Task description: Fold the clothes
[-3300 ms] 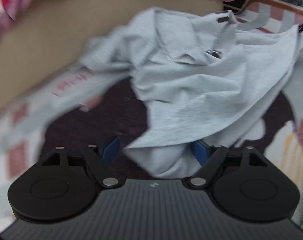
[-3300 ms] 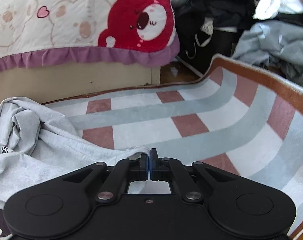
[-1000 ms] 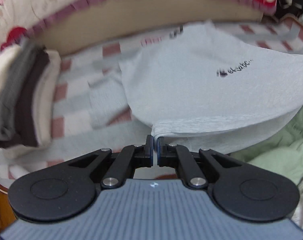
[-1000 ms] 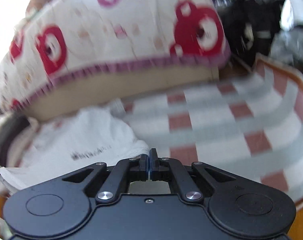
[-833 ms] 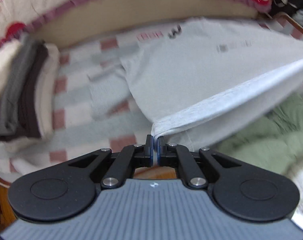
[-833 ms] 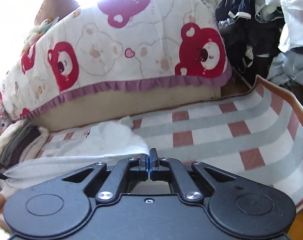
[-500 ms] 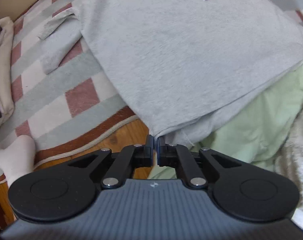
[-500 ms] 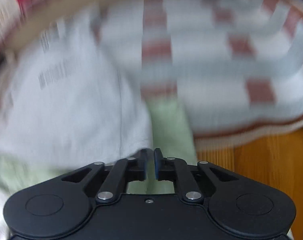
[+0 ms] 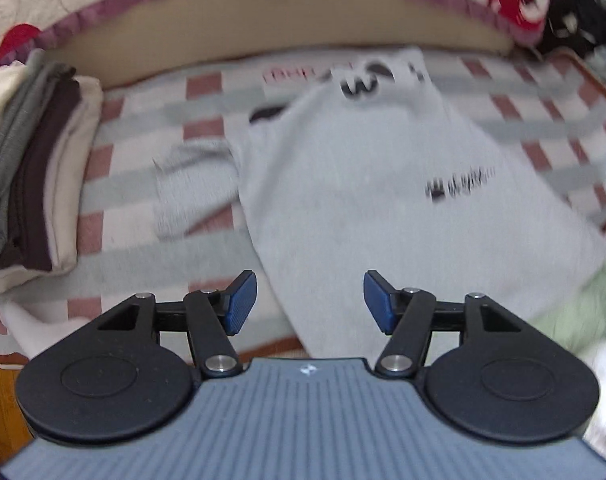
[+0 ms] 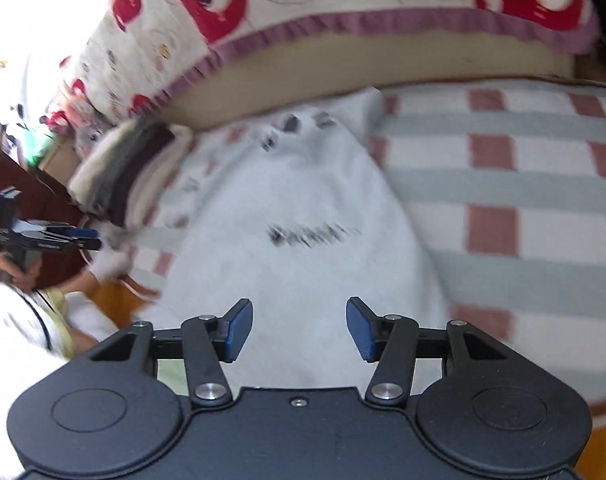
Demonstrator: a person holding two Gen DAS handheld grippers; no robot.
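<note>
Both claws have just been opening and have let go of the grey T-shirt (image 9: pixel 367 200), which now lies spread flat on the checked rug (image 9: pixel 151 148), its hem at the rug's near edge. Left claw (image 9: pixel 310 300) and right claw (image 10: pixel 299 328) gape above it, holding nothing. Folded clothes (image 9: pixel 27 168) sit stacked at the rug's left edge.

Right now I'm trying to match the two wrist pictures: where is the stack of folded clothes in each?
Left wrist view: the stack of folded clothes sits at the left edge, left of the grey T-shirt.
Right wrist view: the stack lies upper left, beside the T-shirt.
Shared landmark: the dark logo print on the shirt.
</note>
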